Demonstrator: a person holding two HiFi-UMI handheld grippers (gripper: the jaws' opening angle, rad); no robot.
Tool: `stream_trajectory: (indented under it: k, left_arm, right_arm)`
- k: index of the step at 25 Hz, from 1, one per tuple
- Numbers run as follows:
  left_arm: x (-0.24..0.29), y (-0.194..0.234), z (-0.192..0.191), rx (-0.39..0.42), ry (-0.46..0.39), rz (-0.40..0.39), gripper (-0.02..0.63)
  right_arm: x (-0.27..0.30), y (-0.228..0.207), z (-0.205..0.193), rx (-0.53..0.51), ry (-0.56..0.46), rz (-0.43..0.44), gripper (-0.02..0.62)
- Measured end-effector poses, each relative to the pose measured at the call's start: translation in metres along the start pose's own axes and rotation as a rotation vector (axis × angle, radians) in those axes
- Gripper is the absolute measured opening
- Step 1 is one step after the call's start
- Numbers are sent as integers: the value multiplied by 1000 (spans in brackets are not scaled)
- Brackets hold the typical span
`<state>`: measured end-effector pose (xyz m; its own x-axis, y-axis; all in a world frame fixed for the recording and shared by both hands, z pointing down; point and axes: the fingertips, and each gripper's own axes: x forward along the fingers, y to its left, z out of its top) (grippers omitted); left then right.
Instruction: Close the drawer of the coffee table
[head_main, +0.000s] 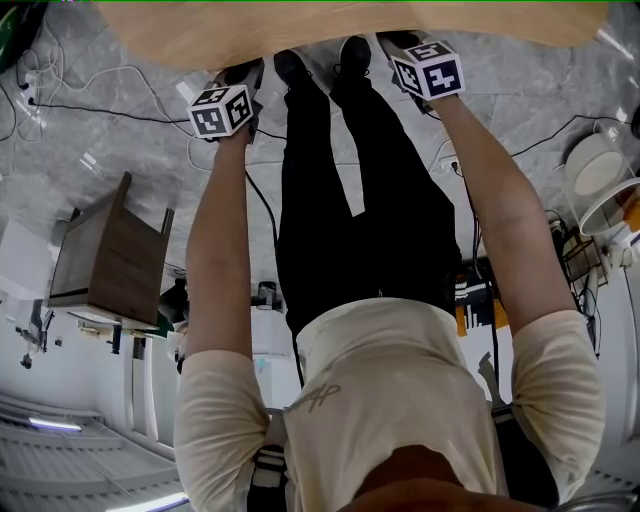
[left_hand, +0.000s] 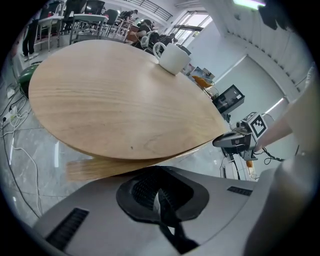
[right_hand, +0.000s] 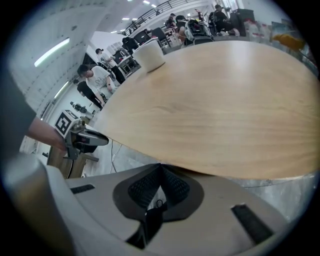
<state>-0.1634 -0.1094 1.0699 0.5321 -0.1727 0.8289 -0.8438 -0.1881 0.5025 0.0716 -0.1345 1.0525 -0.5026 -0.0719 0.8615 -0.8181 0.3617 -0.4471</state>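
Pale wood is jutting out beneath the near edge of the round table (left_hand: 120, 100). In the left gripper view it is showing as a flat strip just under the top, and I am taking it for the drawer (left_hand: 95, 167), not yet pushed home.

It is lying straight ahead of the left tongs (left_hand: 159, 192) and a little to their left. Its long axis is running along the table's edge, across the line the tongs are pointing.

Both tongs are hovering at that same near edge in the head view, the left tongs (head_main: 243, 75) and the right tongs (head_main: 397, 43) well apart from each other. Each pair's jaws are pressing together with nothing between them, the right tongs (right_hand: 156, 192) showing only the tabletop (right_hand: 215, 100) ahead and no clear sign of the drawer.

The left tongs are therefore looking nearer. A push would be going straight forward, square to the strip and under the top.
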Motion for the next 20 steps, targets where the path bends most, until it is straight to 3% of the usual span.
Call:
stream_trajectory:
  k: [8, 15, 20]
  left_arm:
    - [0, 1, 0, -20, 6, -9, 5]
    - [6, 1, -3, -109, 85, 5, 5]
    - [-2, -17, -7, -86, 103, -20, 5]
  right_arm:
    - [2, 1, 0, -1, 0, 4, -3]
    - [5, -3, -7, 100, 62, -3, -3]
    - [-9, 10, -11, 62, 64, 5, -3]
